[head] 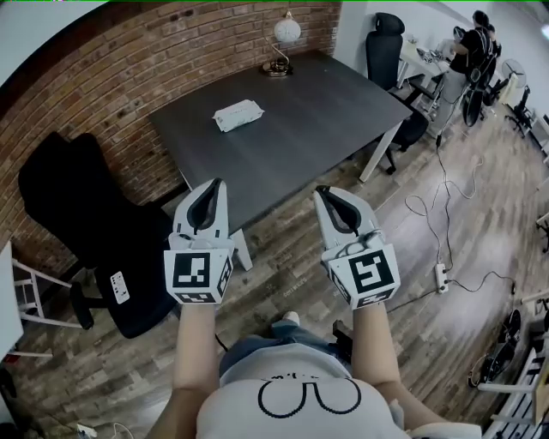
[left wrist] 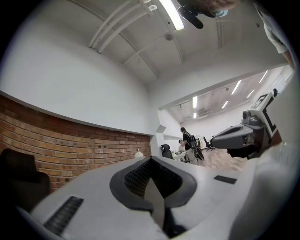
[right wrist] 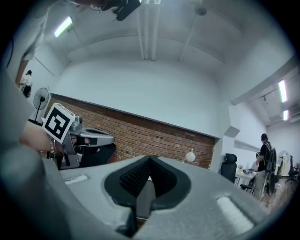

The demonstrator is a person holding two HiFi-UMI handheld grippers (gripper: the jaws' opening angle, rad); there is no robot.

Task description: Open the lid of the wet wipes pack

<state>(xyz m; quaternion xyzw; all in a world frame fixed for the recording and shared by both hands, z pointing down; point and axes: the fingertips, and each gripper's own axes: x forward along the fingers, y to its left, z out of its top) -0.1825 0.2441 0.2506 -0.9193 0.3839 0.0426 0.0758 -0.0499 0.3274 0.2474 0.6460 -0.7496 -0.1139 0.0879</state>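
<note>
L tongs (head: 212, 185) & R tongs (head: 323, 192) shut, by table (head: 334, 116) near edge

The light is bright and even. It comes from ceiling tubes (left wrist: 171, 14), which glare white in both gripper views. Shadows are soft and weak, and the dark top of the table (head: 343, 111) shows only a dull sheen. All views are wide-angle: the brick wall (head: 111, 77) bends strongly, and the gripper views have black corners. The near body of the left gripper (left wrist: 151, 159) and of the right gripper (right wrist: 150, 158) looks soft and out of focus.
</note>
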